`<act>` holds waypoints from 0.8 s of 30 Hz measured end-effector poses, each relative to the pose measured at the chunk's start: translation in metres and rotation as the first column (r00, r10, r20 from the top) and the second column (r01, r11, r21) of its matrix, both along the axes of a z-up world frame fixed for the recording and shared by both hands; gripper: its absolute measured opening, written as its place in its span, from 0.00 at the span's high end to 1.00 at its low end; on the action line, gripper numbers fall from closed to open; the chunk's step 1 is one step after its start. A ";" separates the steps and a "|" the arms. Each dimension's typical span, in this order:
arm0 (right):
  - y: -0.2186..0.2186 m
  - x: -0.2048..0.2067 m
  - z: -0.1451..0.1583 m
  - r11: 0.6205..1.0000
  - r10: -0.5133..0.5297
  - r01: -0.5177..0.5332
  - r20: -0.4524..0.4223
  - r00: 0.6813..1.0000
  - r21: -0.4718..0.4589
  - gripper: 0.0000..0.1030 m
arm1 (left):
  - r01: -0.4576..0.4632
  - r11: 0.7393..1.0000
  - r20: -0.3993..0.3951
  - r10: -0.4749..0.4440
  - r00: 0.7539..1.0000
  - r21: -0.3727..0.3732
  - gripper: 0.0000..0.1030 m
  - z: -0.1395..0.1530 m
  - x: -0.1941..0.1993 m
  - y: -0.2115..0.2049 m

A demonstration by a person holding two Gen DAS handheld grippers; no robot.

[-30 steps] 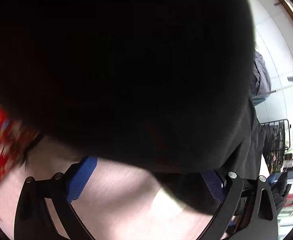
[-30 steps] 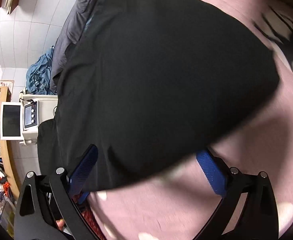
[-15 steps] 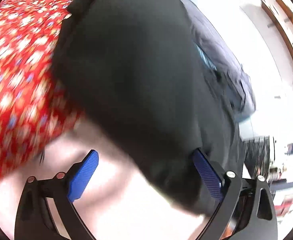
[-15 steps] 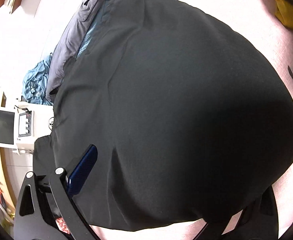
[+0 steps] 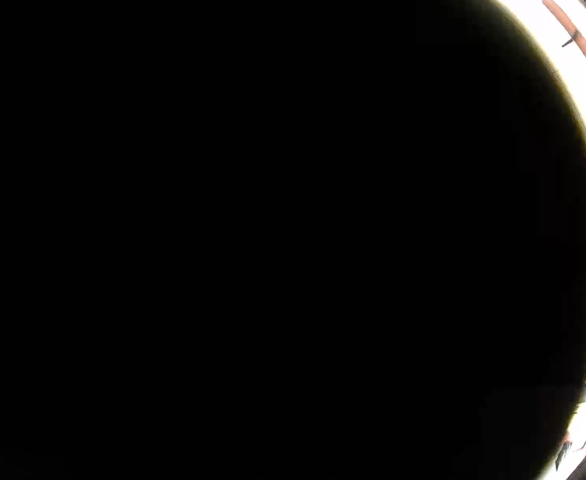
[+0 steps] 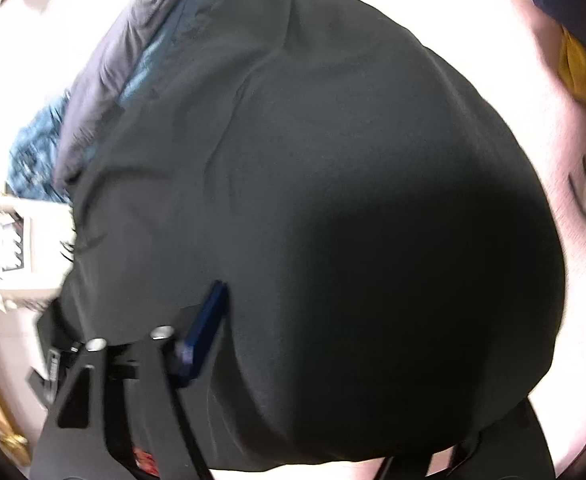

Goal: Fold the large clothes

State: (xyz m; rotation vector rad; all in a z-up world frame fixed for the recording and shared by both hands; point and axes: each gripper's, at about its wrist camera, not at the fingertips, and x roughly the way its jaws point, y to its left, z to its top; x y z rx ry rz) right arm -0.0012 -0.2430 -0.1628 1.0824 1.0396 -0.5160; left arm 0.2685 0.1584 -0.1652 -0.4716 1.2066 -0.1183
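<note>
cloth [image 6: 333, 200]: black, spread on pink bed [image 6: 573, 240], draped over both cameras | right gripper [image 6: 309, 328]: jaws closing, cloth between, far finger hidden | left gripper: blacked out, closing, grip untellable | risk: blind pinch grabs extra layers, fold skews

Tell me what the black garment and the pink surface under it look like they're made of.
Black garment: a thin, matte woven or knit cloth, judging by its soft creases and lack of shine. Pink surface: seemingly a textile cover with a fine ribbed or looped texture, though glare washes out most of it.
</note>
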 end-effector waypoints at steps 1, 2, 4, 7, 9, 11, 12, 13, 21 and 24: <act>0.001 0.001 0.002 1.000 0.021 -0.021 -0.005 1.000 -0.011 0.58 | 0.006 1.000 -0.007 -0.006 1.000 -0.016 0.42 0.001 -0.001 0.003; 0.003 0.005 0.005 0.999 0.048 -0.049 -0.012 0.999 -0.025 0.62 | 0.012 0.999 -0.016 -0.013 1.000 -0.039 0.51 0.002 -0.002 0.006; 0.005 0.012 0.012 0.994 0.092 -0.093 -0.025 0.995 -0.050 0.80 | 0.030 0.998 -0.037 -0.032 0.999 -0.058 0.76 0.004 -0.004 0.007; 0.011 0.024 0.034 0.977 0.172 -0.179 -0.064 0.983 -0.117 0.89 | 0.080 0.997 -0.029 -0.080 0.996 -0.012 0.87 0.021 -0.006 -0.003; 0.015 0.035 0.054 0.949 0.236 -0.246 -0.076 0.969 -0.195 0.90 | 0.106 0.994 -0.012 -0.105 0.994 0.032 0.89 0.037 -0.008 -0.013; 0.021 0.044 0.084 0.897 0.307 -0.319 -0.087 0.948 -0.307 0.91 | 0.136 0.986 0.016 -0.138 0.990 0.092 0.90 0.058 -0.010 -0.026; 0.026 0.047 0.099 0.858 0.340 -0.354 -0.105 0.935 -0.374 0.91 | 0.153 0.981 0.037 -0.158 0.987 0.121 0.91 0.069 -0.011 -0.033; 0.031 0.051 0.116 0.806 0.371 -0.388 -0.129 0.920 -0.447 0.92 | 0.178 0.970 0.072 -0.192 0.979 0.166 0.91 0.086 -0.013 -0.044; 0.042 0.053 0.272 0.446 0.408 -0.375 -0.188 0.894 -0.813 0.93 | 0.382 0.890 0.362 -0.452 0.815 0.250 0.92 0.230 -0.047 -0.136; 0.027 0.023 0.340 0.365 0.362 -0.288 -0.150 0.920 -0.885 0.93 | 0.465 0.862 0.463 -0.502 0.731 0.201 0.92 0.289 -0.062 -0.174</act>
